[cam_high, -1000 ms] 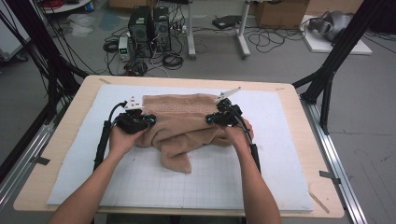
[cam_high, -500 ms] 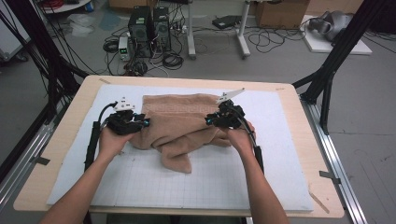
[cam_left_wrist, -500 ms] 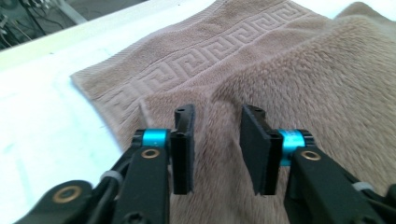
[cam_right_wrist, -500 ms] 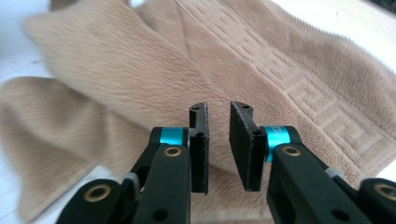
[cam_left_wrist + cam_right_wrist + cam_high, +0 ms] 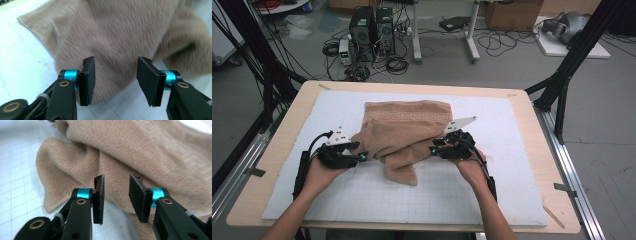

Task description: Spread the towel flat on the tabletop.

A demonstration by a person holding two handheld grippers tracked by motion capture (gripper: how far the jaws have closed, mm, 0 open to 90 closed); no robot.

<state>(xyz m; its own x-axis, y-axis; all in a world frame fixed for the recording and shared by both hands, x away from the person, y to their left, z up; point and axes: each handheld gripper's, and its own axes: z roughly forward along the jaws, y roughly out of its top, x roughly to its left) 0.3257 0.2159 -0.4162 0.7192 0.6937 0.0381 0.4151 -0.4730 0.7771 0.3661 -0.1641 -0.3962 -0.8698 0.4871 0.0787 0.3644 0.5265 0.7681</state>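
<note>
A tan towel (image 5: 407, 125) lies crumpled on the white grid mat (image 5: 377, 200), its far part flat and a folded lobe hanging toward me. At the towel's left edge, my left gripper (image 5: 361, 156) is open after its jaws have just been opening. In the left gripper view the towel (image 5: 120, 32) lies past the left gripper (image 5: 115, 75), nothing pinched. At the towel's right edge, my right gripper (image 5: 433, 148) is also open, and its jaws too have just been opening. In the right gripper view, the right gripper (image 5: 116, 195) hovers over the towel (image 5: 150, 150), pads apart from it.
The mat covers a wooden table (image 5: 272, 165) with metal rails along both sides. Black frame posts (image 5: 562, 80) stand at the far corners. Computer towers (image 5: 372, 25) and cables sit on the floor beyond the far edge.
Both hands have drawn back toward the near edge, the left one also outward. Both grippers have let go of the towel and now stand at its edges.
</note>
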